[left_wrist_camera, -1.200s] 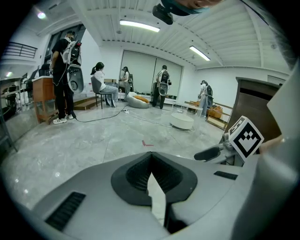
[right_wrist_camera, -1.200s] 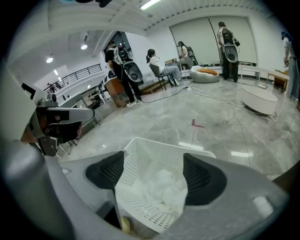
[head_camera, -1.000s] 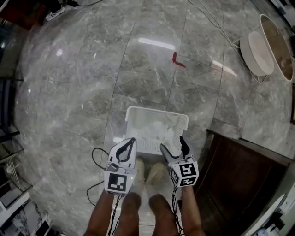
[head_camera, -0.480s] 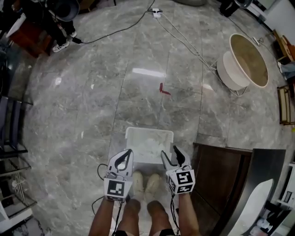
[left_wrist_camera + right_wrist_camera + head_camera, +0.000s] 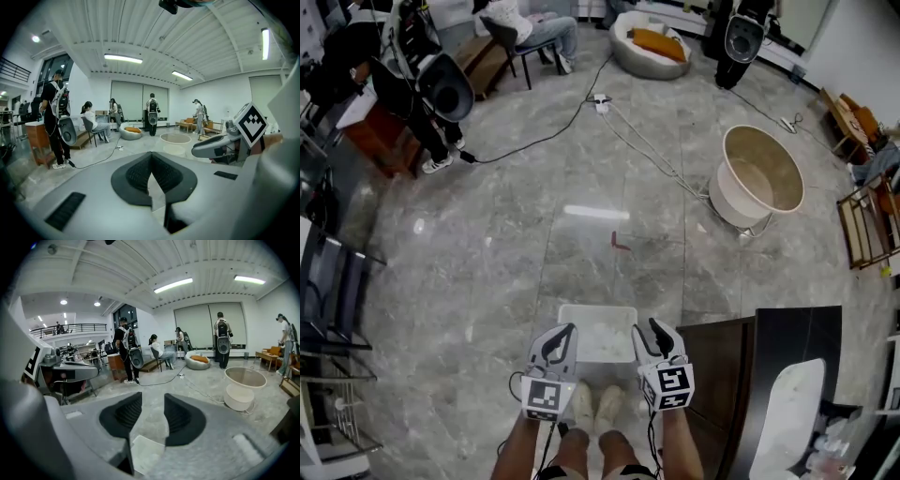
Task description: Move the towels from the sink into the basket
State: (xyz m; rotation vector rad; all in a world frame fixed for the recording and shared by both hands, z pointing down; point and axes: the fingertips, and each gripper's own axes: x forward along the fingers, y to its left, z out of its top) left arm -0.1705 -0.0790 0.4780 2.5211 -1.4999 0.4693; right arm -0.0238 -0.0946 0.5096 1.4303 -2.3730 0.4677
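Observation:
The white basket (image 5: 598, 321) stands on the marble floor just ahead of the person's feet, with white towels (image 5: 602, 337) lying in it. My left gripper (image 5: 560, 335) hangs above its near left corner, jaws shut and empty; in the left gripper view the left gripper (image 5: 151, 154) has its pads meeting at the tips. My right gripper (image 5: 656, 330) is over the near right corner. The right gripper (image 5: 153, 397) shows a narrow gap; its jaws have just been closing with nothing between them. The basket (image 5: 147, 453) shows below them. A white sink (image 5: 792, 412) sits at lower right.
A dark counter (image 5: 741, 375) holding the sink stands close on the right. A round beige tub (image 5: 757, 180) sits further out on the floor, with cables (image 5: 656, 155) running past it. People with gear (image 5: 422, 75) stand at the back left. Shelving (image 5: 333, 300) lines the left edge.
Both grippers and the head camera have risen, so the basket looks smaller and more of the room shows. The right gripper's jaws have narrowed. The sink and counter have come into view.

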